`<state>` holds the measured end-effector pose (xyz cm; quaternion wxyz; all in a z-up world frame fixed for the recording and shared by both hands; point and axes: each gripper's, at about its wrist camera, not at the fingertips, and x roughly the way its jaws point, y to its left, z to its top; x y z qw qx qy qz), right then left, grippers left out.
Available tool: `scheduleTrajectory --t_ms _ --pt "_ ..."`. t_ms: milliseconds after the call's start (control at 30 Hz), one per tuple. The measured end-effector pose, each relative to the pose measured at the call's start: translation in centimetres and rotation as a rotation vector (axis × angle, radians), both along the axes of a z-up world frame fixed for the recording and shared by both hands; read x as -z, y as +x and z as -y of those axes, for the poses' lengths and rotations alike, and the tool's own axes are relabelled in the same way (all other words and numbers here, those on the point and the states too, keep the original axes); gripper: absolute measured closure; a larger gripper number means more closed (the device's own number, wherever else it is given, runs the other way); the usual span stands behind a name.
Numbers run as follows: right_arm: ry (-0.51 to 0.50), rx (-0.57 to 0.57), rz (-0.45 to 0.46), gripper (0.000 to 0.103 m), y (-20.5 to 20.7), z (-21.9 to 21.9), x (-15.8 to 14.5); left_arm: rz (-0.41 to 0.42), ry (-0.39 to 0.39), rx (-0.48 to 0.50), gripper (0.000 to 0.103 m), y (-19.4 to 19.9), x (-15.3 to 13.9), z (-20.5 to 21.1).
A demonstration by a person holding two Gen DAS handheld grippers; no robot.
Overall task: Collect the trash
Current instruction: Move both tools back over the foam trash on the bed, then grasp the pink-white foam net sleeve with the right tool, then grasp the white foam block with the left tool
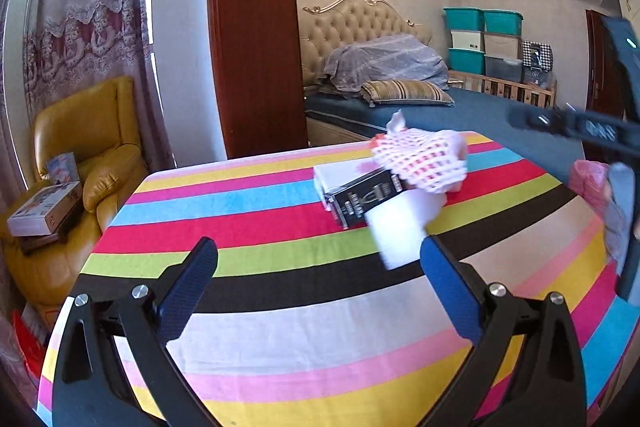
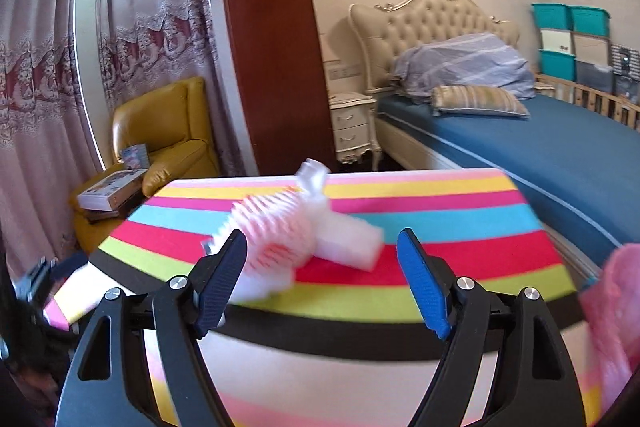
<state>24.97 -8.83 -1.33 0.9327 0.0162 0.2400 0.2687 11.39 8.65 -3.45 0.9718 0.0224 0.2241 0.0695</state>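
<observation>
A pile of trash lies on the striped table point(image 1: 248, 227): a pink-and-white foam fruit net point(image 1: 420, 159), a black box point(image 1: 368, 199), a white box point(image 1: 340, 175) and a white foam block point(image 1: 400, 231). My left gripper point(image 1: 320, 259) is open and empty, just short of the white block. In the right wrist view the foam net point(image 2: 276, 231) and a white foam block point(image 2: 348, 235) lie between and just past the fingertips of my right gripper point(image 2: 324, 247), which is open and empty. The right gripper also shows in the left wrist view point(image 1: 580, 127). A pink bag point(image 2: 616, 307) hangs at the right edge.
A yellow armchair point(image 1: 96, 147) with boxes point(image 1: 44, 211) stands left of the table. A blue bed point(image 2: 540, 155) lies behind it, with a nightstand point(image 2: 352, 127), stacked storage bins point(image 1: 484, 39) and a dark wooden panel point(image 1: 252, 27).
</observation>
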Motion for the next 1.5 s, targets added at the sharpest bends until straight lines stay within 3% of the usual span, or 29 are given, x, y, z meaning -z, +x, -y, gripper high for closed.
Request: scheduleTrajectory --t_ms 167,300,433,500,600,800,967,1333,1400,1467,1500 --pt "0.012 -0.026 -0.067 0.024 2.9 -3.8 1.0 -0.008 0.000 -0.019 0.005 -0.5 0.6 -1.5" --pt "-0.038 -0.032 -0.131 0.023 4.7 -6.7 3.1 -0.012 -0.036 -0.037 0.005 -0.3 1.0 -2.9" --pt "-0.007 -0.055 -0.165 0.024 5.0 -7.0 4.6 -0.024 -0.052 -0.050 0.005 -0.4 1.3 -3.8" --pt "-0.014 -0.067 -0.139 0.042 4.4 -7.0 4.1 -0.030 -0.056 -0.054 0.005 -0.4 1.4 -3.9" --pt "-0.050 -0.087 -0.080 0.057 3.1 -7.1 2.9 -0.040 -0.074 -0.052 0.005 -0.1 1.4 -3.8" --pt "-0.059 -0.062 0.060 0.061 -0.9 -3.9 0.2 -0.067 -0.104 -0.021 0.005 1.4 1.2 -2.4" --pt "-0.058 0.005 0.116 0.061 -3.1 0.1 -0.8 -0.114 -0.117 0.046 0.005 4.1 1.2 0.7" --pt "-0.069 0.077 0.119 0.061 -6.1 6.4 0.9 -0.238 0.012 0.053 0.005 11.7 2.9 5.7" --pt "-0.065 0.084 0.112 0.060 -6.3 7.0 1.4 -0.265 0.043 0.056 0.013 12.6 3.4 6.1" --pt "-0.055 0.088 0.100 0.060 -6.5 7.5 1.8 -0.310 0.055 0.088 0.041 13.1 4.2 6.6" --pt "-0.051 0.089 0.095 0.060 -6.6 7.6 1.9 -0.324 0.060 0.089 0.050 13.1 4.6 6.8"
